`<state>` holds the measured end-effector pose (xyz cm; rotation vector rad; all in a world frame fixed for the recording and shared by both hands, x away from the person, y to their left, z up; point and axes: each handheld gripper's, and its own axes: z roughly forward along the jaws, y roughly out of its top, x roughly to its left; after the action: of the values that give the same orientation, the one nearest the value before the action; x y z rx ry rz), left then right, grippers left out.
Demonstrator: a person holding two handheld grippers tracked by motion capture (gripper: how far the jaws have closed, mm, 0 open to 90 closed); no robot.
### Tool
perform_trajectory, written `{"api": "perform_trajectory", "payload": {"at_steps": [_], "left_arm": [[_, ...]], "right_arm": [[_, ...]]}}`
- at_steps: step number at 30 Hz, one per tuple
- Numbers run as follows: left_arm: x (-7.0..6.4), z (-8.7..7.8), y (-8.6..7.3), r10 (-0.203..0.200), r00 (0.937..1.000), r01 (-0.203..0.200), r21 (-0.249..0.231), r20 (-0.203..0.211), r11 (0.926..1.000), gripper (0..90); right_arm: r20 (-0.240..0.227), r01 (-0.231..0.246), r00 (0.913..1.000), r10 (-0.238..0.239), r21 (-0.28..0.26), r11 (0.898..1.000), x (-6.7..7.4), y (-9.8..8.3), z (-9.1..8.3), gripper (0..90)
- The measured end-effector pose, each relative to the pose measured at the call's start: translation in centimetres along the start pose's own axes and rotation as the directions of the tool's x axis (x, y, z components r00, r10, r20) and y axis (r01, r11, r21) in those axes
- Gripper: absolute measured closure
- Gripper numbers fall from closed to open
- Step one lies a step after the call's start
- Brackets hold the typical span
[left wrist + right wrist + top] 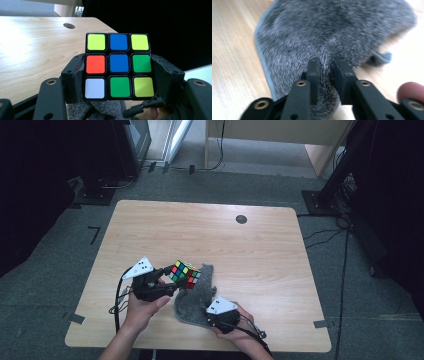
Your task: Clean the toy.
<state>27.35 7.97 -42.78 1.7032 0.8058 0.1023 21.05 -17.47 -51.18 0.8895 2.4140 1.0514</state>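
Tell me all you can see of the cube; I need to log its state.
The cube is a scrambled three-by-three puzzle, black plastic with coloured stickers. The face toward the left gripper view reads yellow, blue, yellow; orange, blue, green; white, green, yellow. The left gripper clamps it by two opposite sides. The cube sits above the grey cloth, near the table's front edge.

The grey cloth [332,35] was smeared by motion in the right gripper view, its weave unreadable and its top and bottom cut off by the frame. In the left gripper view, the black jaws hid both side faces of the puzzle cube [118,66]. From the high view, the right gripper [216,317] concealed its jaws beneath a grey plate and the person's hand.
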Motion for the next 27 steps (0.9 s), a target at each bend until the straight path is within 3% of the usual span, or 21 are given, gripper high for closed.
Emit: {"api": "perform_trajectory", "payload": {"at_steps": [3,7,10,13,14,15,17,20,22,23,24,26,27], "left_arm": [[0.1,-0.1,-0.1,0.003,1.0000,-0.003,-0.002,-0.001,1.0000,34.4],[0.0,-0.1,-0.2,0.014,0.9999,-0.014,-0.008,-0.003,0.9999,34.4],[0.0,-0.2,-0.3,0.031,0.9995,-0.031,-0.027,-0.008,0.9992,34.3],[0.0,-0.3,-0.4,0.037,0.9993,-0.038,-0.031,-0.006,0.9988,34.4],[0.0,-0.3,-0.4,0.037,0.9993,-0.038,-0.031,-0.006,0.9988,34.4],[0.0,-0.2,-0.5,0.034,0.9994,-0.034,-0.031,-0.008,0.9989,34.4],[0.1,-0.1,-0.6,0.037,0.9993,-0.037,-0.027,-0.011,0.9989,34.4],[0.0,0.2,-0.8,0.049,0.9987,-0.049,-0.019,-0.015,0.9986,34.4],[0.0,0.4,-1.0,0.056,0.9984,-0.056,-0.021,-0.005,0.9982,34.4],[0.0,0.4,-1.1,0.058,0.9983,-0.058,-0.022,-0.001,0.9981,34.3],[-0.1,0.5,-1.1,0.057,0.9984,-0.057,-0.021,0.004,0.9982,34.3],[-0.1,0.6,-1.2,0.061,0.9981,-0.061,-0.014,0.011,0.9981,34.4],[-0.1,0.6,-1.2,0.061,0.9981,-0.061,-0.014,0.011,0.9981,34.4]], "right_arm": [[0.042,0.015,0.9990,-0.017,0.037,0.999,-1.3,-0.6,-0.5,80.2],[0.043,-0.036,0.9985,0.033,0.066,0.997,-3.6,-1.8,-1.6,79.0],[0.081,-0.066,0.9950,0.058,0.092,0.994,-5.5,-2.6,-2.7,78.8],[0.147,-0.099,0.9857,0.082,0.110,0.989,-7.6,-3.5,-3.6,76.6],[0.147,-0.099,0.9857,0.082,0.110,0.989,-7.6,-3.5,-3.6,76.6],[0.165,-0.141,0.9785,0.125,0.093,0.986,-8.8,-4.0,-4.3,70.2],[0.154,-0.193,0.9706,0.185,0.037,0.981,-9.7,-4.0,-5.2,64.2],[0.123,-0.253,0.9563,0.265,-0.106,0.962,-10.0,-3.2,-6.8,56.5],[0.075,-0.292,0.9473,0.311,-0.199,0.936,-9.4,-2.3,-7.3,53.2],[0.054,-0.297,0.9470,0.317,-0.229,0.927,-8.9,-1.8,-7.3,51.1],[0.040,-0.294,0.9489,0.313,-0.251,0.922,-8.1,-1.3,-7.1,48.7],[0.048,-0.274,0.9540,0.296,-0.263,0.925,-6.6,-0.3,-6.2,42.6],[0.053,-0.281,0.9509,0.305,-0.264,0.923,-5.8,0.2,-5.6,38.9]]}}
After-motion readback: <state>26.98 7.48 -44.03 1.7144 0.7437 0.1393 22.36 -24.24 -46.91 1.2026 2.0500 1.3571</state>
